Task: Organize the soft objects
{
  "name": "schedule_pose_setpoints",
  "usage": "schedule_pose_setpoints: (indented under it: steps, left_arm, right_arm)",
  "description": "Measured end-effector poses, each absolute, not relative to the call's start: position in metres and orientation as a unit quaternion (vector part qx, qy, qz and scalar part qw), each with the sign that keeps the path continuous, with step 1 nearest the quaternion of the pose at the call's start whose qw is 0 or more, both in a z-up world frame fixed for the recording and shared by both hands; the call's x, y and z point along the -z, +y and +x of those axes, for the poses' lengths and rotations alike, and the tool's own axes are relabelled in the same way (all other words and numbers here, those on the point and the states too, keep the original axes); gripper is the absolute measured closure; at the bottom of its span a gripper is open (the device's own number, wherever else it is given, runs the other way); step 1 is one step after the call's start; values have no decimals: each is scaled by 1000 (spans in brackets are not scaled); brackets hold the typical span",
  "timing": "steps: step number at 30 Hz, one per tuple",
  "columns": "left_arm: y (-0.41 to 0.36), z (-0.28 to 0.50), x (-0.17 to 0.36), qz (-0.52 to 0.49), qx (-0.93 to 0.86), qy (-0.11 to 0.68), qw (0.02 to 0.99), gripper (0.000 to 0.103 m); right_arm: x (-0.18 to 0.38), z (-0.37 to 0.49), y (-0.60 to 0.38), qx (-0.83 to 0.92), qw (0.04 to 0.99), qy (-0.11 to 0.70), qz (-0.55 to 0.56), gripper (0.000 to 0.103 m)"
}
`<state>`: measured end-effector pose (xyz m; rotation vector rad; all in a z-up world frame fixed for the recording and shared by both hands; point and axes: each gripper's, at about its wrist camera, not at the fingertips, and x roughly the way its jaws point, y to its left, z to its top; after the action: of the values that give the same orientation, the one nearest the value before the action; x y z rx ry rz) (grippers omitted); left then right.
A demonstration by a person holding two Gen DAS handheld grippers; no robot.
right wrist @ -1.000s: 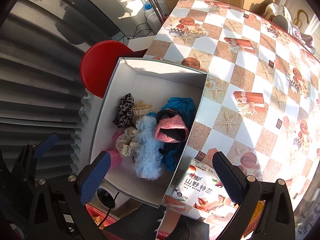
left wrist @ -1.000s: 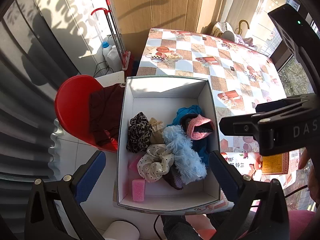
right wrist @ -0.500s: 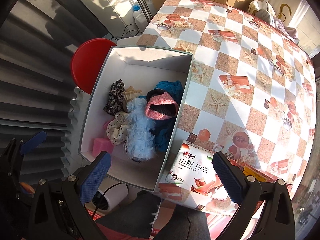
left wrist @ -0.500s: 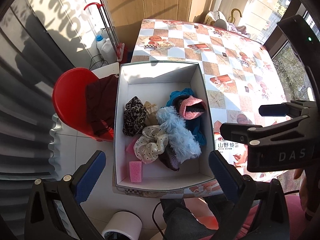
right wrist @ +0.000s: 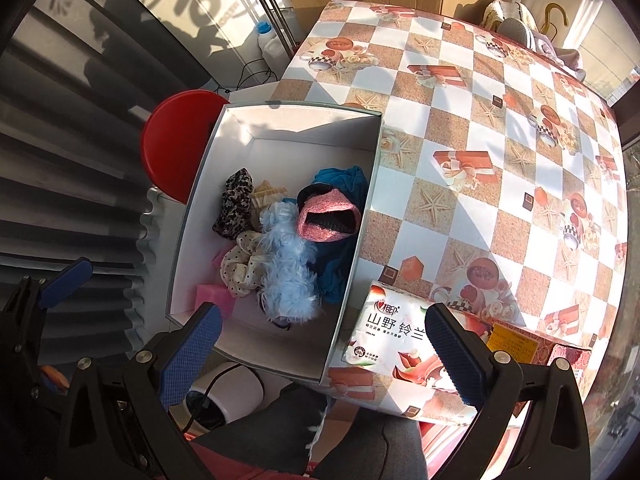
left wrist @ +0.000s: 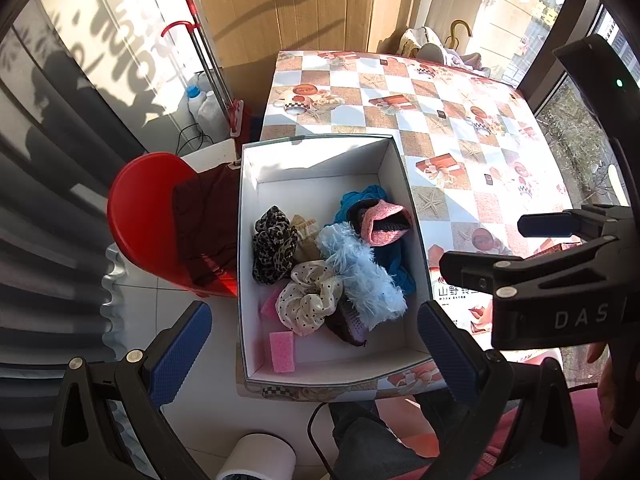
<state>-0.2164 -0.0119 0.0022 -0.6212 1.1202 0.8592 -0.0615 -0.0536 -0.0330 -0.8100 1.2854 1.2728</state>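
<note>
Standing off the table's left edge is a red chair [left wrist: 144,216] with a dark garment draped on it. The white box [left wrist: 320,160] sits at the table's near-left corner, holding a leopard scrunchie [left wrist: 272,248], a polka-dot scrunchie [left wrist: 308,300], a pink sponge [left wrist: 282,351], a fluffy blue piece [left wrist: 360,276], a teal cloth [left wrist: 390,260] and a pink knitted item [left wrist: 386,224]. A tissue pack [right wrist: 396,340] lies just beside the box's right wall. The left gripper [left wrist: 316,344] and right gripper [right wrist: 320,344] hover above, both spread wide and empty.
</note>
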Motion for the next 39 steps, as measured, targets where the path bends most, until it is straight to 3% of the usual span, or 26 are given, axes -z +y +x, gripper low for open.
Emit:
schedule_pose_setpoints:
  steps: [39]
  left_arm:
    - [-20, -218, -14, -245, -372, 505, 739, 0]
  right_arm:
    - [15, -73, -72, -520, 594, 520, -326, 1]
